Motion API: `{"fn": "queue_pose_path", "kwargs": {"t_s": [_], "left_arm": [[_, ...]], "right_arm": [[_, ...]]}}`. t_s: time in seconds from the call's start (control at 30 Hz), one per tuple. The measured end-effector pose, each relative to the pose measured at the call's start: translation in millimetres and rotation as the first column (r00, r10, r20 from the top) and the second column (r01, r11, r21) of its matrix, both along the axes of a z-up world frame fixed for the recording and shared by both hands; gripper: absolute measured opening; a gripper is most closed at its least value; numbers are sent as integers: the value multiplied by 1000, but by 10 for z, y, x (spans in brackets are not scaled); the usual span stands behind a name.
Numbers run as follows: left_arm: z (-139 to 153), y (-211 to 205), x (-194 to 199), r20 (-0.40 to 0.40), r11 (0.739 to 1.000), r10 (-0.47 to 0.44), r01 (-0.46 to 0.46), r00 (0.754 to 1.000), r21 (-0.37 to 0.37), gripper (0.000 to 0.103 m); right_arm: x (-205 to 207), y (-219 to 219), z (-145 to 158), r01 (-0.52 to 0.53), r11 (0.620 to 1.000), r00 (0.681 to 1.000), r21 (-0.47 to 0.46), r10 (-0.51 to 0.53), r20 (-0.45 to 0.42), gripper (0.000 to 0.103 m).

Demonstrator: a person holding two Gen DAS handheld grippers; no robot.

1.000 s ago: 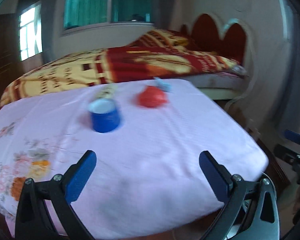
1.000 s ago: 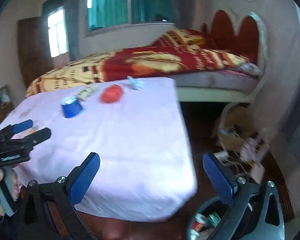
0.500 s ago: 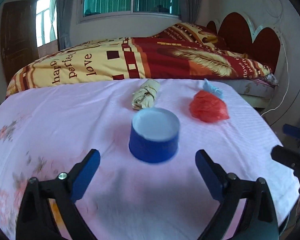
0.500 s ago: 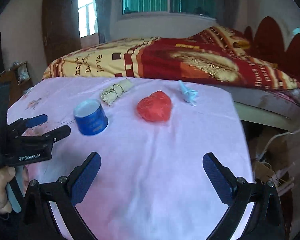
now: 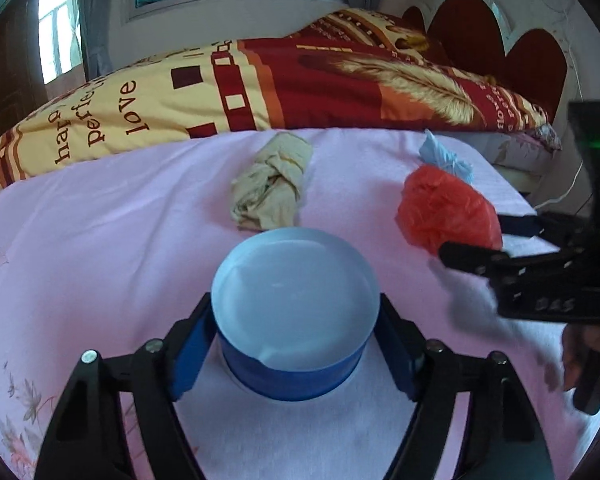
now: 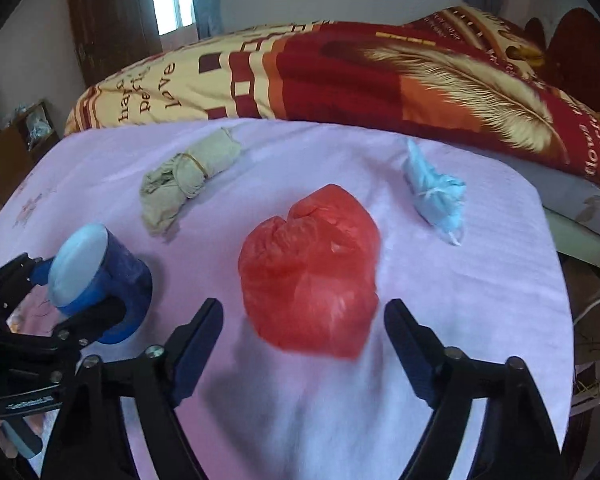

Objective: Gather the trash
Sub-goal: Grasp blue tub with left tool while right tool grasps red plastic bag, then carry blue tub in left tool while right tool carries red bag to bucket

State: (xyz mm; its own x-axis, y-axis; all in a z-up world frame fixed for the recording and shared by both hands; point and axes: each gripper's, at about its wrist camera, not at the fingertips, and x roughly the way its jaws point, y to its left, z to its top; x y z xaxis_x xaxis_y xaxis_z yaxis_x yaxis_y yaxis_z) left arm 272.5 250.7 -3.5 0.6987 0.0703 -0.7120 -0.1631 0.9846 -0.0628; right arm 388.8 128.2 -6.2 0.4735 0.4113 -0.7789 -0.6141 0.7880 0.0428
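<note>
1. The left gripper (image 5: 296, 344) has just been closing, and its blue pads now sit against both sides of the blue cup (image 5: 296, 320) standing on the pink sheet (image 5: 100, 240)
2. The right gripper (image 6: 304, 336), jaws just narrowing, flanks the near edge of the red bag (image 6: 310, 276) without touching it
3. A beige bundle (image 6: 188, 178) and a pale blue bundle (image 6: 436, 196) lie further back

Pink sheet (image 6: 480, 300) — blue cup (image 5: 296, 336), beige bundle (image 5: 272, 188), red bag (image 6: 310, 276), blue wad (image 6: 436, 196).
</note>
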Motion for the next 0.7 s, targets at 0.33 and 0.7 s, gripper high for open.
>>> {"fn": "queue_pose_path", "kwargs": {"t_s": [0.33,0.7], "left_arm": [[88,-38,-57,55,1000,3,-4,998,13,76],[316,-424,-373,103,998,-54,50,993,42,76]], "right_arm": [[-162,-27,81,-44,999,998,29,43,36,25],[-793,-638,368,-7,993,997,117,-1,75,25]]}}
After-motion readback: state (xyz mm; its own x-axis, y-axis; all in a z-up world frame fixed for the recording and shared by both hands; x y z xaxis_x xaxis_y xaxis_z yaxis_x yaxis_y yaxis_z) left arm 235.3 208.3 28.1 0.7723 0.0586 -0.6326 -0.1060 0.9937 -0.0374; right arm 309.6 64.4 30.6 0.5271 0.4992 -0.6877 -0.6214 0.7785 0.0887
